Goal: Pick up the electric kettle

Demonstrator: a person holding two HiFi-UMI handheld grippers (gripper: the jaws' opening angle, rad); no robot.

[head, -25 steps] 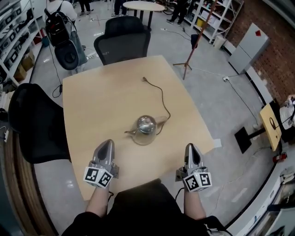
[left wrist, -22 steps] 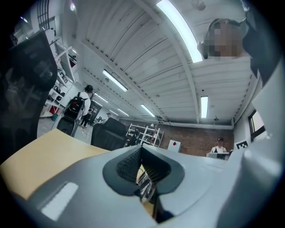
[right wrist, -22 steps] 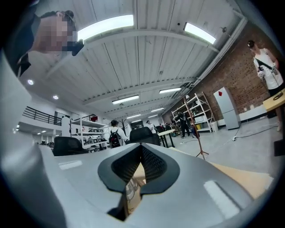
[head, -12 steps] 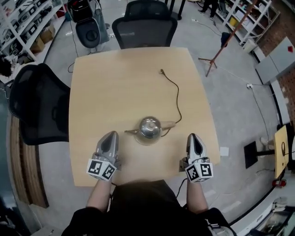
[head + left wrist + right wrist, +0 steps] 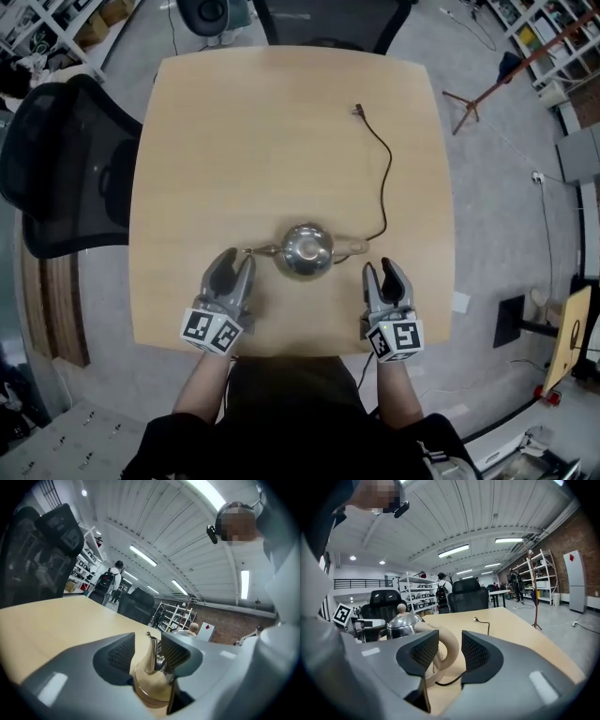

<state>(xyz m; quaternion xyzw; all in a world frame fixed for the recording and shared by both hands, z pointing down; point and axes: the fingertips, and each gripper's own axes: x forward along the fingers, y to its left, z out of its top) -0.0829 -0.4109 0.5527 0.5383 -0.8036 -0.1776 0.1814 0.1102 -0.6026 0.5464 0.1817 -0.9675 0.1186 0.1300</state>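
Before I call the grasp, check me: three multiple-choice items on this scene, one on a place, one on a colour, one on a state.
1. Which part of the kettle faces the right gripper?
A. the spout
B. the handle
C. neither; the kettle is across the table

2. What colour is the handle?
A. black
B. beige
C. red

3. How do the right gripper's jaws stand?
A. apart, pressing nothing
B. shut on the handle
C. shut on the cord

Answers:
1 B: the right gripper view looks between its jaws straight at the handle.
2 B: it shows beige in both views.
3 A: the jaws have just been opening, and the handle shows in the gap, untouched.
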